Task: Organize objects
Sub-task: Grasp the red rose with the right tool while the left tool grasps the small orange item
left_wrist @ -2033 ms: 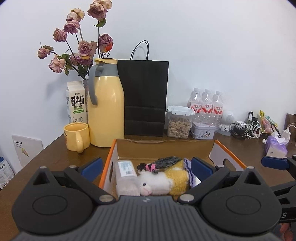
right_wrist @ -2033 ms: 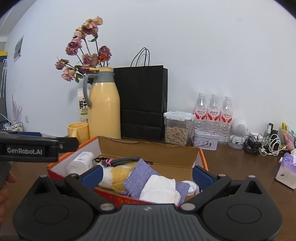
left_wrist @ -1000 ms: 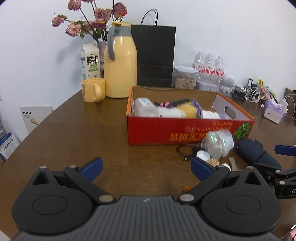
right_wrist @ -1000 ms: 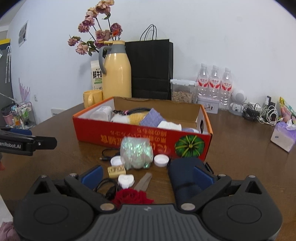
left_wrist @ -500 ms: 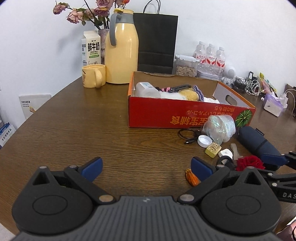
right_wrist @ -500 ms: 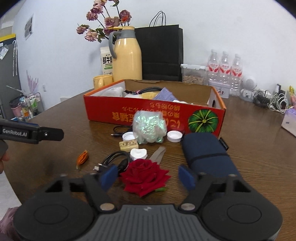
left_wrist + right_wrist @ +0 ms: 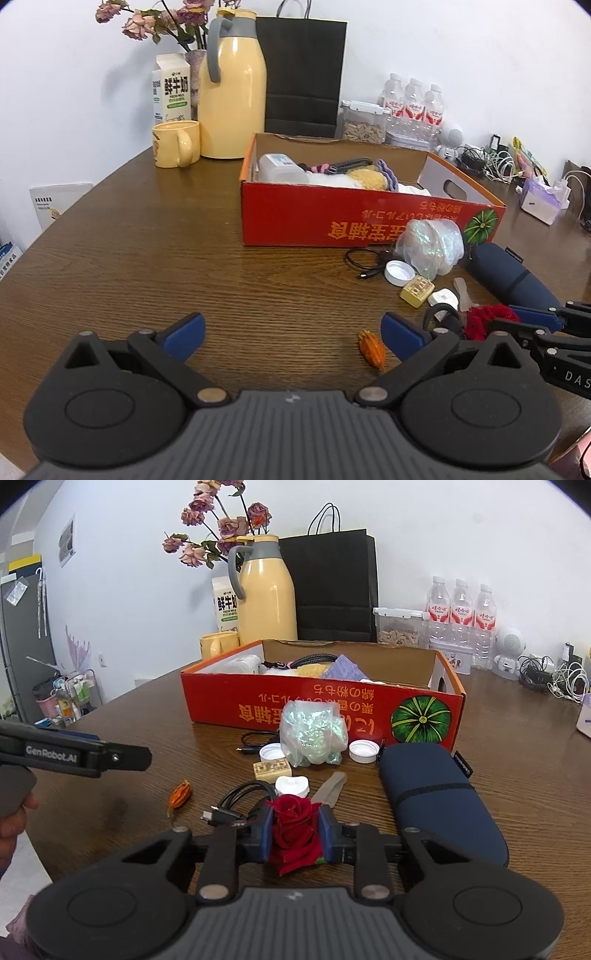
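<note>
My right gripper [image 7: 295, 832] is shut on a red rose [image 7: 293, 830] low over the wooden table [image 7: 517, 768]; the rose also shows in the left wrist view [image 7: 487, 319]. My left gripper [image 7: 291, 332] is open and empty above bare table, left of the clutter. A red cardboard box [image 7: 321, 709] holding soft items stands behind. In front of it lie a shiny plastic bag [image 7: 314, 734], a navy pouch [image 7: 436, 794], white caps [image 7: 271, 753], a small yellow block [image 7: 271, 768], a black cable [image 7: 236, 805] and an orange dried flower [image 7: 181, 792].
A yellow thermos [image 7: 232, 88], yellow mug [image 7: 175, 144], milk carton [image 7: 171, 92], black paper bag [image 7: 303, 74], snack jar [image 7: 362, 127], water bottles [image 7: 412, 103] and tangled chargers [image 7: 491, 158] line the back. A tissue pack [image 7: 545, 199] sits at the right.
Both grippers pulled back from over the box and dropped toward the table. My right gripper closed on the red rose. My left gripper stayed open.
</note>
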`<state>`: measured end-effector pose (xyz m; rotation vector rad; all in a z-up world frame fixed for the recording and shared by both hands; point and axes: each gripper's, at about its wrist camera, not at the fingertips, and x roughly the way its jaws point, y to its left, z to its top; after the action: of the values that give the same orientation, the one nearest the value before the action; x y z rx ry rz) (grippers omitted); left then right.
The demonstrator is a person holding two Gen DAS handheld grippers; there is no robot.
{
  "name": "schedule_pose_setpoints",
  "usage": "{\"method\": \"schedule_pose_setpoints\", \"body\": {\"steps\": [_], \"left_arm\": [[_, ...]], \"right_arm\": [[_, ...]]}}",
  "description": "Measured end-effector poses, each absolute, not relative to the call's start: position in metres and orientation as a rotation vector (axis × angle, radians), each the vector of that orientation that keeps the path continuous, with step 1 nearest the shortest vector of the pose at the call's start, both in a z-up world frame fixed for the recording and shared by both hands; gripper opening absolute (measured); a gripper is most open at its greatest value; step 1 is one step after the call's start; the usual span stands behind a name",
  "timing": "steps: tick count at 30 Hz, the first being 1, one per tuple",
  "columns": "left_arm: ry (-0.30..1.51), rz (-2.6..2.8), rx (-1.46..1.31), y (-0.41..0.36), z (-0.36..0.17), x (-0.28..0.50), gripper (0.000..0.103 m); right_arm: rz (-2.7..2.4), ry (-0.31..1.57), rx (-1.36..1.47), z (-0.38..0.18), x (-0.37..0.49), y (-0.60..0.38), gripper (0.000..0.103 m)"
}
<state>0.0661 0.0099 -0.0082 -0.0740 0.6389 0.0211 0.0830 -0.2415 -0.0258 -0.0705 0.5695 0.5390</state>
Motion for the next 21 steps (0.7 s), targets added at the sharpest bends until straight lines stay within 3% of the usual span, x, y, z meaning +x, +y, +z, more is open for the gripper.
{"method": "schedule_pose_setpoints", "body": {"steps": [7, 12, 19, 21], "left_arm": [[0.659, 0.035, -0.097, -0.001, -0.016, 0.072, 0.103], [0.682, 0.033, -0.086, -0.012, -0.022, 0.076, 0.095], [0.701, 0.03, -0.051, -0.026, -0.03, 0.079, 0.068], [0.697, 0.028, -0.037, -0.03, -0.031, 0.078, 0.066]], "right_arm": [[0.53, 0.529, -0.056, -0.017, 0.078, -0.248, 0.022], [0.519, 0.519, -0.051, -0.016, 0.075, -0.254, 0.022], [0.523, 0.514, -0.048, -0.017, 0.074, -0.258, 0.022], [0.526, 0.513, -0.047, -0.017, 0.074, -0.258, 0.022]]}}
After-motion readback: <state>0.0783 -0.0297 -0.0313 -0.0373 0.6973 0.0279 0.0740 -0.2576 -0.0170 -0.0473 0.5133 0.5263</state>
